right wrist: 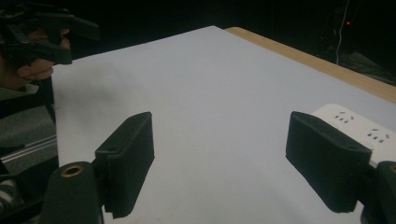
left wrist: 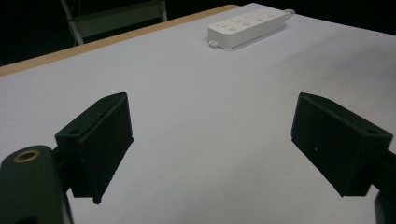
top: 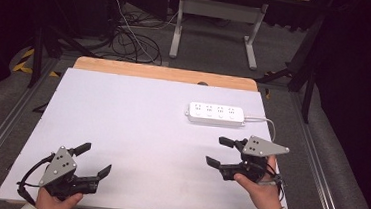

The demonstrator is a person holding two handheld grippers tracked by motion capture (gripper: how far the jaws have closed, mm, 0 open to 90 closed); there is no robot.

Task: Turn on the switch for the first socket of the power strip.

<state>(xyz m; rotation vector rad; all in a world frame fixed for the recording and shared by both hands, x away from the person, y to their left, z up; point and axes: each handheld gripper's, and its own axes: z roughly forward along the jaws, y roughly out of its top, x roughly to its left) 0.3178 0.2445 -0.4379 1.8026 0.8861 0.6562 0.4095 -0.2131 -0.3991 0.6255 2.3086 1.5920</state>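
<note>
Two grippers sit near the table's front edge: the left gripper (top: 93,160) and the right gripper (top: 218,151), both with jaws spread and empty. Beyond the right one lies one white power strip (top: 216,114) on the white table (top: 122,119).

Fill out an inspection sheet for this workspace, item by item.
Surface: white board on a wooden table, bare apart from one item.
Job's things: white power strip lying flat at the far right.
Clutter: nothing seen.
Grippers: left gripper open, empty, near front left; right gripper open, empty, short of the power strip.
Cables: power strip cord runs off to the right; loose cables on the floor beyond.
Surroundings: dark room, white desk frame behind.
</note>
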